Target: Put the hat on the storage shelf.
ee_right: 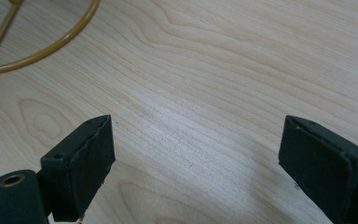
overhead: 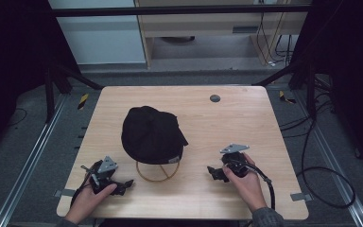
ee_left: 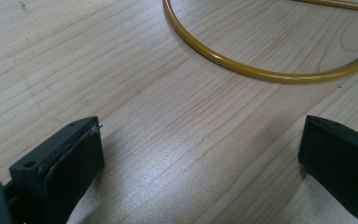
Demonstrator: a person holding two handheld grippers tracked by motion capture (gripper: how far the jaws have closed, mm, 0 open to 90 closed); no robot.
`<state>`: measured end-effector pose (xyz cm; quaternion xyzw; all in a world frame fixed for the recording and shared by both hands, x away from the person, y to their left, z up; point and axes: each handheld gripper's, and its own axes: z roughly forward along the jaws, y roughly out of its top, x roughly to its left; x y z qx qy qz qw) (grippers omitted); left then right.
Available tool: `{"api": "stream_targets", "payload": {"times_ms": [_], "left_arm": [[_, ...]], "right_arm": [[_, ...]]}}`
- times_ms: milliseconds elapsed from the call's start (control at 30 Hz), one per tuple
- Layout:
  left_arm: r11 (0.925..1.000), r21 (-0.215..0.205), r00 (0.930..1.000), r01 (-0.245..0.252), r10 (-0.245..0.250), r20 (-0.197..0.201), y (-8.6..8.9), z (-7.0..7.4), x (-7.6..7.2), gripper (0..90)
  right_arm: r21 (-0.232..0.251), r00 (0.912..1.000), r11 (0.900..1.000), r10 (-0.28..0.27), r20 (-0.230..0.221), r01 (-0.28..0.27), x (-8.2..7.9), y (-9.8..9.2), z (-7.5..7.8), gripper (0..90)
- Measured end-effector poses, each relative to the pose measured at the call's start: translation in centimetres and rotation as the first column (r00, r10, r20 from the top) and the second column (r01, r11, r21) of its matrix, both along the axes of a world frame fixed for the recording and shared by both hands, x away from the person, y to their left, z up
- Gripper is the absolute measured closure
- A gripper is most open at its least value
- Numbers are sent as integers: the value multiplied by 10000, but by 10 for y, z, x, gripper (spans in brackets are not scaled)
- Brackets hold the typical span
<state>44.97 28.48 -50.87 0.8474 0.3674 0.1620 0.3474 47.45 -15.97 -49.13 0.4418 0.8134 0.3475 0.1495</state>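
A black cap (overhead: pixel 151 134) sits on a thin gold wire stand in the middle of the wooden table (overhead: pixel 227 123). The stand's ring base (overhead: pixel 157 178) pokes out at the cap's near side, and the same ring (ee_left: pixel 261 72) (ee_right: pixel 37 55) curves across both gripper views. My left gripper (overhead: pixel 125 186) rests low on the table at the near left, jaws wide apart over bare wood, just left of the ring. Right of the ring, my right gripper (overhead: pixel 214 173) is likewise open with nothing between its fingers.
A round grey grommet (overhead: pixel 214 98) is set into the table's far side. Cables (overhead: pixel 326 189) trail over the floor to the right, and metal rails run along both sides of the table. Dark frame posts stand at the back.
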Motion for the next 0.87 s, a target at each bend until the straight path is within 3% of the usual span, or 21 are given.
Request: {"api": "stream_targets", "payload": {"times_ms": [100,233,333,467,633,867], "left_arm": [[10000,-4,10000,-1,1,5,0,0,0,0],[10000,2,10000,0,0,2,0,0,0,0],[10000,4,10000,0,0,1,0,0,0,0],[10000,3,10000,2,-2,2,0,0,0,0],[10000,3,10000,-2,2,1,0,0,0,0],[10000,-1,10000,-18,18,-6,0,0,0,0]], "right_arm": [[185,10000,9998,-28,-40,29,2,4,-4,106],[12,9999,9999,-105,-96,105,4,9,-11,103],[-51,9999,9999,-114,54,114,4,11,-13,95],[-482,9992,9988,-108,394,127,4,14,-16,72],[-331,9975,9994,-39,712,62,3,13,-20,42],[-338,9972,9993,197,715,-173,3,10,-20,37]]}}
